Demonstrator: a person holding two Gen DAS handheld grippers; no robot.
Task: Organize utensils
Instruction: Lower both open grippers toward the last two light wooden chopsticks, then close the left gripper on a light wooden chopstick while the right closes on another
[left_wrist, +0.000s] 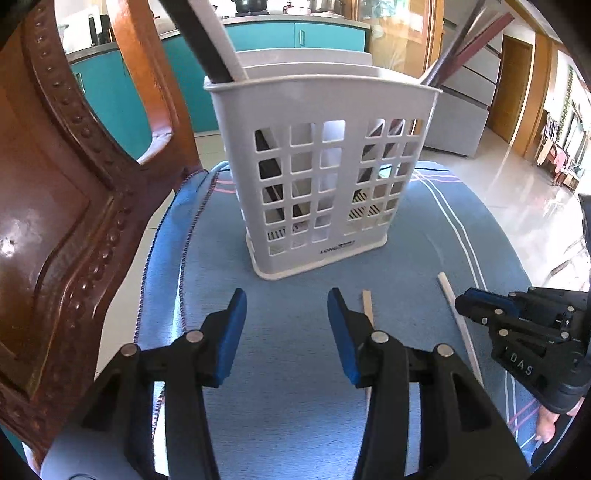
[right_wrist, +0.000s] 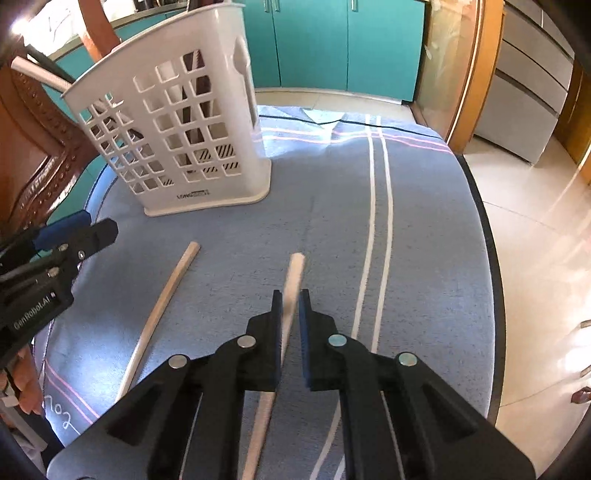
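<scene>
The white utensil holder (right_wrist: 177, 122) stands at eleven o'clock on the blue cloth (right_wrist: 424, 229); dark utensil handles (left_wrist: 207, 40) lean out of its top. The carved wooden chair back (left_wrist: 62, 206) walls off nine o'clock. Two pale chopsticks (right_wrist: 162, 306) lie at six. From twelve round to four the cloth lies bare.

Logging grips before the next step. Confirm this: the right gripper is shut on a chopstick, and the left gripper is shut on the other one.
Wrong about the left gripper: the left wrist view shows its jaws open and empty. The other chopstick lies loose on the cloth. The right gripper is shut on a chopstick.
</scene>
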